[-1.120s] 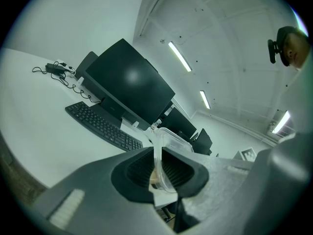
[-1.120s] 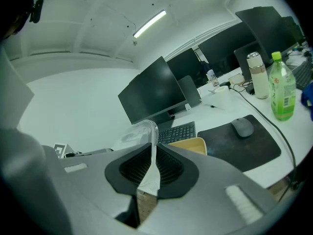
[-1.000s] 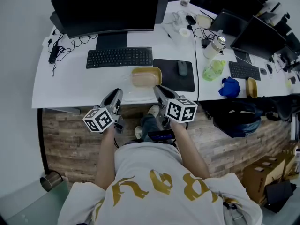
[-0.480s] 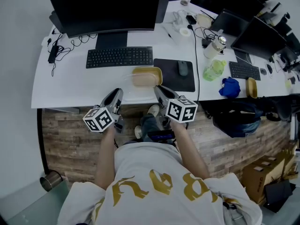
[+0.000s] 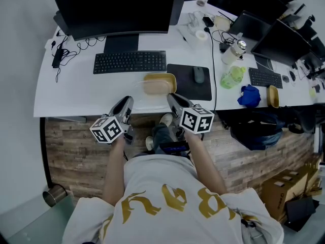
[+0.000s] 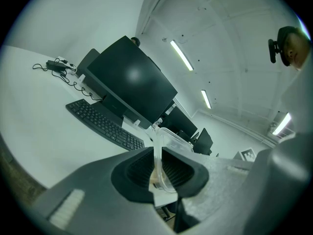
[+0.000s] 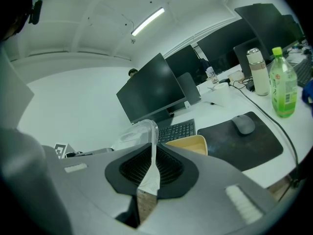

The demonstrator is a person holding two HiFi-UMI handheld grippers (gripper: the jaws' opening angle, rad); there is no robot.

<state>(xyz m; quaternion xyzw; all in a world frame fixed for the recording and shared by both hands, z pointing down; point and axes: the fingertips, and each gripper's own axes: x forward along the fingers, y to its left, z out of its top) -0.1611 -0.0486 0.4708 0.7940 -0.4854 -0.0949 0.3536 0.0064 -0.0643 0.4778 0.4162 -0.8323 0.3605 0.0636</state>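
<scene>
A clear plastic lid (image 5: 151, 104) hangs over the white desk's (image 5: 71, 93) front edge, held at both ends. My left gripper (image 5: 127, 103) is shut on the lid's left rim, which shows as a thin clear edge (image 6: 168, 140) pinched in the left gripper (image 6: 158, 169). My right gripper (image 5: 172, 100) is shut on the lid's right rim (image 7: 138, 130), and that edge runs down between the right gripper's (image 7: 150, 169) ribbed pads. A yellow tub (image 5: 159, 83) sits on the desk just beyond the lid and shows open-topped in the right gripper view (image 7: 193, 143).
Behind the tub lie a black keyboard (image 5: 129, 61) and a large monitor (image 5: 114, 6). To the right are a dark mouse mat (image 5: 189, 86) with a mouse (image 5: 198, 74), a green bottle (image 5: 231, 77) and a steel flask (image 5: 231, 50). More monitors stand at the far right.
Both grippers keep their hold on the lid. The left gripper view has tilted very slightly; nothing else has moved.
</scene>
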